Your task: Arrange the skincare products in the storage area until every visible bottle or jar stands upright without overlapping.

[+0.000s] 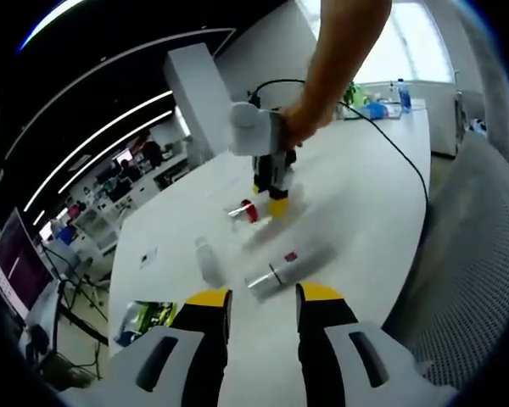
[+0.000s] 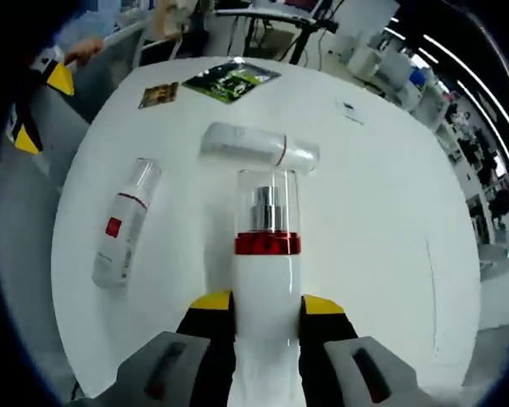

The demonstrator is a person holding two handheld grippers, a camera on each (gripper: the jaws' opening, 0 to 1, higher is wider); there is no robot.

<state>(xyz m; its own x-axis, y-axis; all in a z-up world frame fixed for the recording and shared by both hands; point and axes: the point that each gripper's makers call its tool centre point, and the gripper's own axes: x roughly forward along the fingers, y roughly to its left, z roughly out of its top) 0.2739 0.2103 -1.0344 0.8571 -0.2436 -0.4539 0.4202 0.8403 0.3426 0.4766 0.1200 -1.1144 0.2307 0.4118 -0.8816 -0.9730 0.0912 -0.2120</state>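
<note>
Right tool [image 2: 267, 307] grips a red-banded bottle [image 2: 267, 254] over the white table [image 2: 382, 212]; left tool [image 1: 263, 298] open.

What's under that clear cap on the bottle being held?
Through the clear cap shows a silver pump nozzle above a red collar. The right gripper covers the bottle's lower sides.

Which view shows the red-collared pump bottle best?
The right gripper view: the red-collared pump bottle lies close and sharp between the right hand-held gripper jaws. In the left gripper view it is small, blurred, partly hidden.
</note>
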